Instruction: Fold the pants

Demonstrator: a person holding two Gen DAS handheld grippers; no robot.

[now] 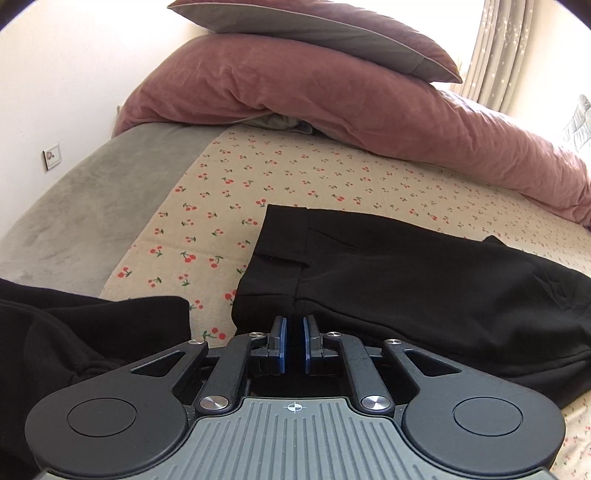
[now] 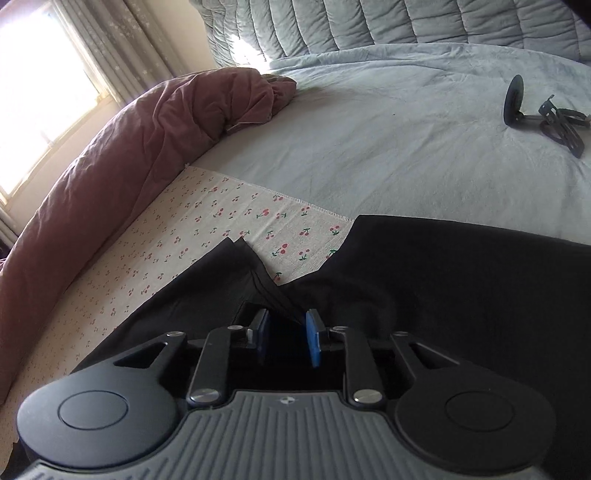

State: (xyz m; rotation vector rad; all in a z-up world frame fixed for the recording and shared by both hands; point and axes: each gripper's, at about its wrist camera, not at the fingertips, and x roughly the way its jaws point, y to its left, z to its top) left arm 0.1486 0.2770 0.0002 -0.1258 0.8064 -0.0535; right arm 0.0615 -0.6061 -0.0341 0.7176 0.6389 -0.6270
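Observation:
Black pants [image 1: 406, 277] lie folded on a cherry-print cloth [image 1: 240, 192] spread over the bed. In the left wrist view my left gripper [image 1: 294, 325] sits at the near edge of the pants, where a seam runs down into it; its blue pads stand a narrow gap apart with black fabric pinched between them. In the right wrist view the pants [image 2: 443, 295] fill the lower right. My right gripper [image 2: 288, 325] stands open, and layered edges of the pants reach into the gap beside the right pad [image 2: 314, 339] without being pressed.
Another black garment [image 1: 74, 332] lies bunched at lower left. A pink duvet [image 1: 295, 103] and a pillow [image 1: 314, 33] are piled behind the cloth. A grey sheet [image 2: 369, 129] carries a black metal object with a disc [image 2: 535, 110]. A curtained window [image 2: 44, 92] is at left.

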